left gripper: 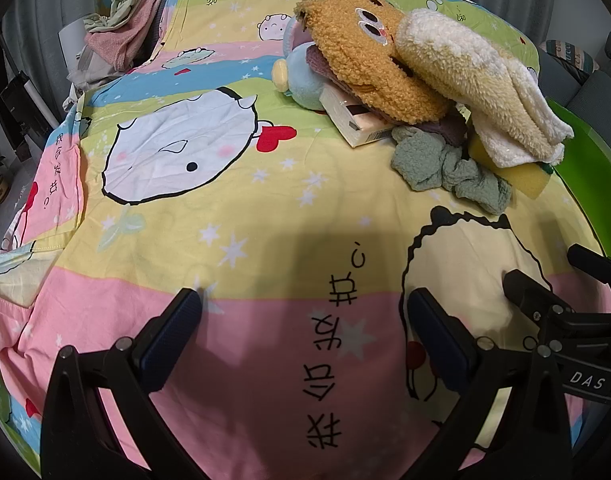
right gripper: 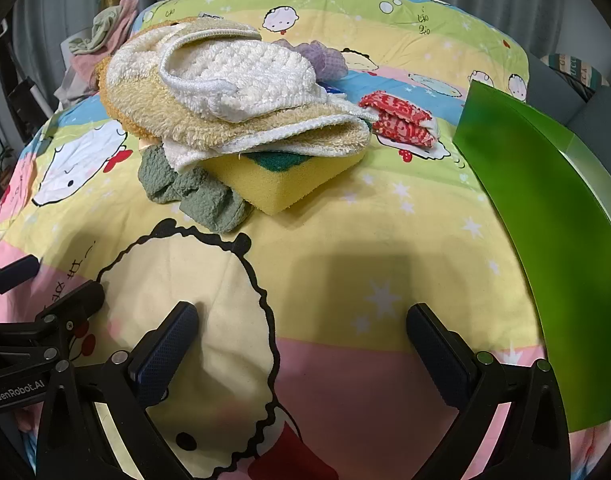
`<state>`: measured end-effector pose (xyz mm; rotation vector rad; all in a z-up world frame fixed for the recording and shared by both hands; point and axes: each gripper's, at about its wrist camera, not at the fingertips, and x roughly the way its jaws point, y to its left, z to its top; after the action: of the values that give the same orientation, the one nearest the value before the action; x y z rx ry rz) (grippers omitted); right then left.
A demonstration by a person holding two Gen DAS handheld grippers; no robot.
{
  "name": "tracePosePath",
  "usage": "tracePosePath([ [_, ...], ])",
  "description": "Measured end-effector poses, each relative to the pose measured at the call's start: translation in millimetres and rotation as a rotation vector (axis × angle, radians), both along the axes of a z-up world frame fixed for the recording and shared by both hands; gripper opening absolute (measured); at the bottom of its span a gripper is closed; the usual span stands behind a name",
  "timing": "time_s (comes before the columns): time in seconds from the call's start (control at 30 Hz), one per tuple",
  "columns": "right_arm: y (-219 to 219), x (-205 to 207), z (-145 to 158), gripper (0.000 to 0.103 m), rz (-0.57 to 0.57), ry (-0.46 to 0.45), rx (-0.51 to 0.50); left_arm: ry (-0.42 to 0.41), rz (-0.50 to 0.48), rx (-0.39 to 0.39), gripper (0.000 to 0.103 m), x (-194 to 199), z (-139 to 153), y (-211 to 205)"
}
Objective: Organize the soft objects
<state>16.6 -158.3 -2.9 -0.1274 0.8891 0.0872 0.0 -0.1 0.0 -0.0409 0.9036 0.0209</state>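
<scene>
Left gripper (left gripper: 303, 334): fingers are spread wide apart, nothing is held between them; the tips are seen just above the cartoon-print bedsheet (left gripper: 233, 208), low in the frame. Right gripper (right gripper: 301, 344): fingers likewise wide apart and empty, low over the same sheet; contact with the fabric cannot be told. Both are aimed forward toward the pile of soft things.

The pile is seen at upper right of the left view and upper centre-left of the right view: an orange plush toy (left gripper: 365, 56), a cream fleece towel (right gripper: 241, 80) draped over a yellow sponge (right gripper: 281, 184), a grey-green cloth (right gripper: 197, 196) touching the sponge. A red patterned pouch (right gripper: 401, 120) lies just beside the pile. A green board (right gripper: 553, 240) is noted at right.
</scene>
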Motion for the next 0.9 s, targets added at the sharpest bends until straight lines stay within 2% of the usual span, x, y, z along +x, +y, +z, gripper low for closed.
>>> tracePosePath([
  [0.9, 0.7, 0.5, 3.5, 0.103, -0.012, 0.008, -0.005, 0.002, 0.002, -0.005, 0.103, 2.1, -1.3, 1.1],
])
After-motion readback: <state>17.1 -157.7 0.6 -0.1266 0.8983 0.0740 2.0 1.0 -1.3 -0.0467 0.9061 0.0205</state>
